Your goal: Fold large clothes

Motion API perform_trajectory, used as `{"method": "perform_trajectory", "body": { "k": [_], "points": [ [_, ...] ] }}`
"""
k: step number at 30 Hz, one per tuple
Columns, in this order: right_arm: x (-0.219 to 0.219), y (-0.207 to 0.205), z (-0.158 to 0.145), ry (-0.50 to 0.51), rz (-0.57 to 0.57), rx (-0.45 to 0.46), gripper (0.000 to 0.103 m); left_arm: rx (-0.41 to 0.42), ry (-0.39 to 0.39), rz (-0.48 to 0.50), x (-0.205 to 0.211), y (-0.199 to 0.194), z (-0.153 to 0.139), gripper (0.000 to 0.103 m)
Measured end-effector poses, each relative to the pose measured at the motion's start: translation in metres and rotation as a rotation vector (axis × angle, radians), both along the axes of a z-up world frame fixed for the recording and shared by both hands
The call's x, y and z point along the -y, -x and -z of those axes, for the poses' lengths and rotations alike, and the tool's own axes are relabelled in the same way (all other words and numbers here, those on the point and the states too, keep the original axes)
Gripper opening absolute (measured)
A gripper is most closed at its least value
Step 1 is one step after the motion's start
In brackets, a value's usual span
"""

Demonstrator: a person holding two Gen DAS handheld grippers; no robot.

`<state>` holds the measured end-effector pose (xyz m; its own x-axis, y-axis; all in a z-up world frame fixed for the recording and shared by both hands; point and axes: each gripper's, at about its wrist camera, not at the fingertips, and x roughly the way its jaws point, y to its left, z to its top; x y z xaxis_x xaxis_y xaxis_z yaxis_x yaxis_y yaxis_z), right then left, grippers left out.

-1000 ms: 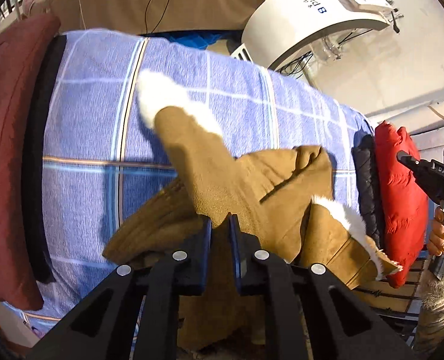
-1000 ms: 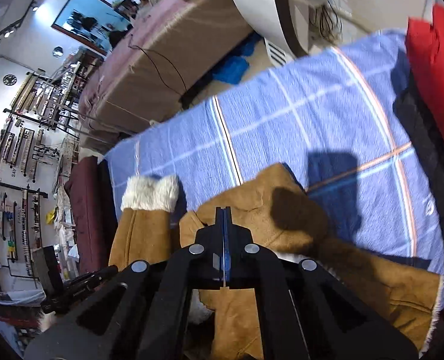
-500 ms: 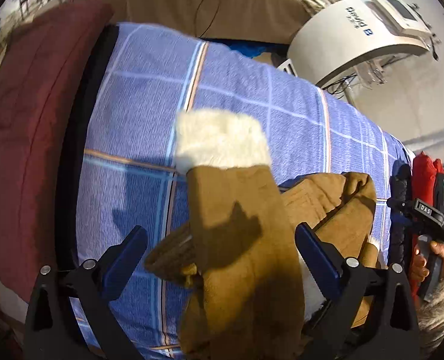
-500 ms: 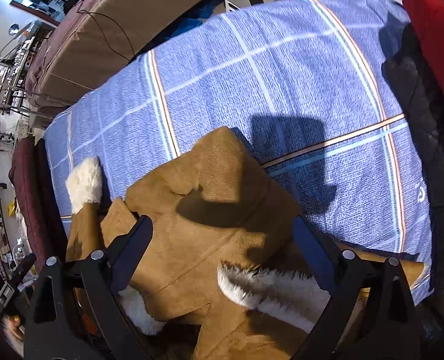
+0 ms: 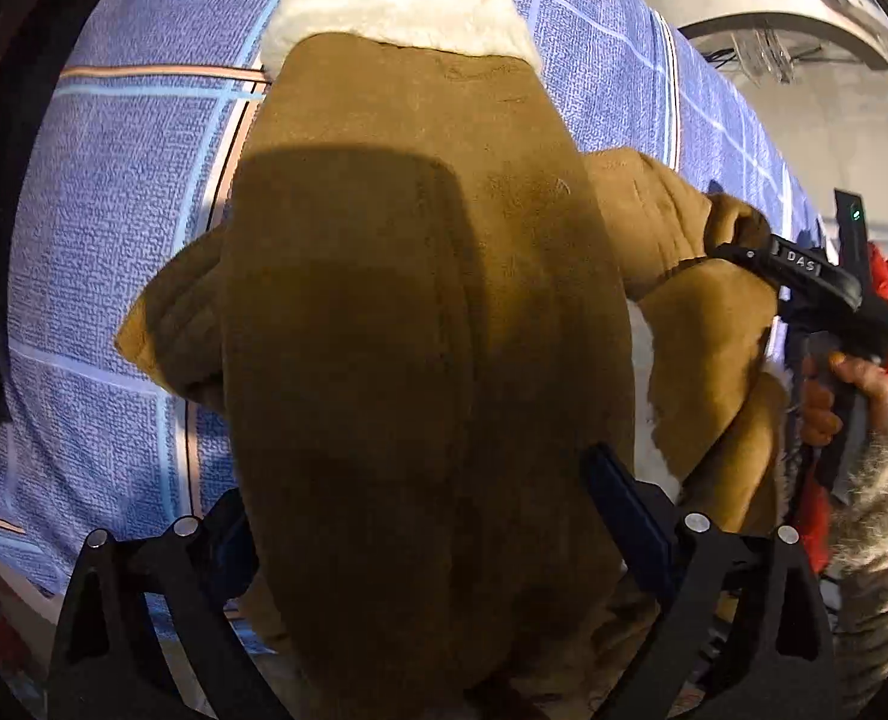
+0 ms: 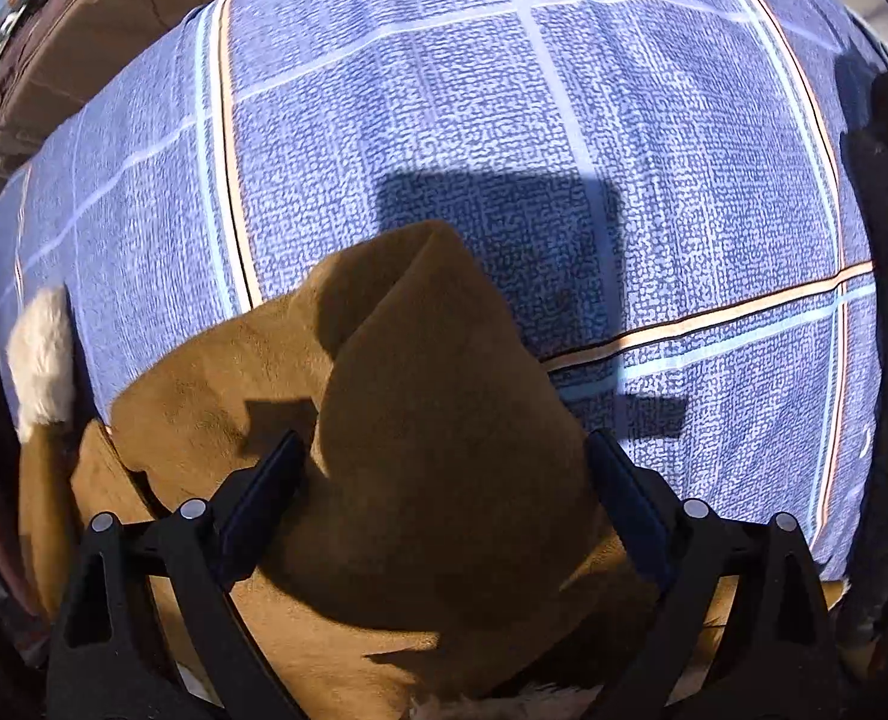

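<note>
While both grippers' jaws, clamped shut a second ago, have just been easing narrower from their widest, the tan suede, fleece-trimmed coat (image 5: 420, 360) lies released between them on the blue checked bedspread (image 6: 504, 90), ready for regripping.
</note>
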<state>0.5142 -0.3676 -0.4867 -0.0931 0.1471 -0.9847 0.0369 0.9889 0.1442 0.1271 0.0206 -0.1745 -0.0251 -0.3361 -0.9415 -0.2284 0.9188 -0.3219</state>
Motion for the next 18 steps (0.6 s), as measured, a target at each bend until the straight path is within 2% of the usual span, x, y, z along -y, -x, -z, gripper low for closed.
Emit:
{"method": "perform_trajectory", "body": {
  "k": [1, 2, 3, 4, 5, 7, 10, 12, 16, 18],
  "points": [
    [-0.002, 0.004, -0.003, 0.016, -0.027, 0.009, 0.070, 0.005, -0.013, 0.012, 0.003, -0.002, 0.000, 0.085],
    [-0.001, 0.007, -0.008, 0.020, -0.035, 0.017, 0.062, 0.014, -0.017, 0.012, 0.003, -0.005, -0.004, 0.068],
    [0.003, 0.011, -0.015, 0.011, -0.036, 0.020, 0.050, 0.037, 0.021, 0.005, 0.001, -0.009, -0.012, 0.042],
    [0.008, 0.014, -0.022, -0.010, -0.026, 0.020, 0.040, 0.049, 0.060, -0.003, -0.002, -0.015, -0.021, 0.035],
    [0.017, 0.016, -0.030, -0.041, -0.005, 0.019, 0.037, 0.059, 0.089, -0.009, -0.004, -0.020, -0.029, 0.028],
    [0.038, 0.021, -0.048, -0.125, 0.051, 0.023, 0.031, 0.086, 0.117, 0.009, -0.003, -0.032, -0.047, 0.024],
    [0.067, 0.029, -0.077, -0.246, 0.144, 0.021, 0.029, 0.145, 0.094, 0.088, 0.012, -0.047, -0.079, 0.021],
    [0.077, 0.036, -0.101, -0.303, 0.177, 0.029, 0.028, 0.191, 0.132, 0.102, 0.015, -0.056, -0.105, 0.019],
    [0.079, 0.042, -0.151, -0.403, 0.220, 0.070, 0.027, 0.334, 0.150, 0.120, 0.005, -0.074, -0.167, 0.019],
    [0.091, 0.047, -0.178, -0.460, 0.251, 0.116, 0.027, 0.394, 0.125, 0.117, -0.005, -0.084, -0.192, 0.019]
  ]
}}
